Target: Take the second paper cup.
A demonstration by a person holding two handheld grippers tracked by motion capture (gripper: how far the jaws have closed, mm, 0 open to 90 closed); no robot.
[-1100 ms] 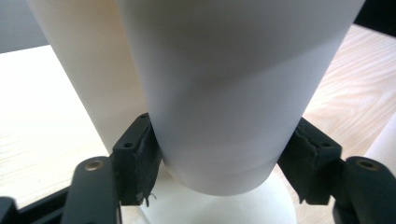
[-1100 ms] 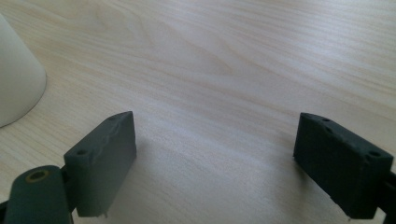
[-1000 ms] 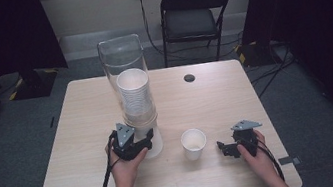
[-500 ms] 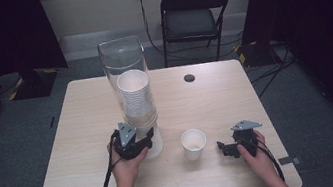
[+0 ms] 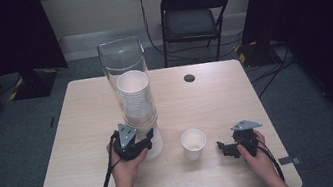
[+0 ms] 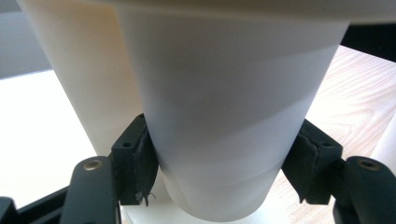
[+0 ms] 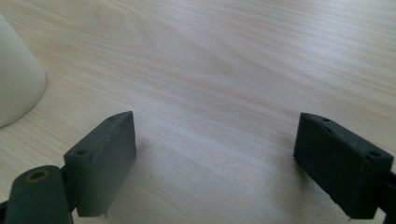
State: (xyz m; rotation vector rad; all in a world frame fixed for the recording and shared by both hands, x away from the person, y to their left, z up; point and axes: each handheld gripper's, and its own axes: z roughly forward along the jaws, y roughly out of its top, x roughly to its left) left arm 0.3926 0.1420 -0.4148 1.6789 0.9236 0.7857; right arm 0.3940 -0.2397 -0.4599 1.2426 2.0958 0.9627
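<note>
A tall clear dispenser tube [image 5: 121, 62] stands mid-table with a stack of white paper cups [image 5: 136, 98] inside it. My left gripper [image 5: 147, 137] is at the foot of the stack. In the left gripper view, both pads [image 6: 135, 161] press the sides of the lowest cup [image 6: 224, 116], so my left gripper [image 6: 222, 163] is shut on it. A single white cup [image 5: 194, 142] stands upright on the table to the right. My right gripper [image 5: 222, 147] rests right of that cup, pointing at it. Its jaws [image 7: 215, 149] are wide open over bare wood, the cup [image 7: 16, 84] at the far left.
The light wooden table [image 5: 236, 97] has a black cable hole [image 5: 189, 77] near its far edge. A black folding chair [image 5: 195, 15] stands behind the table. Cables trail from both grippers toward the near edge.
</note>
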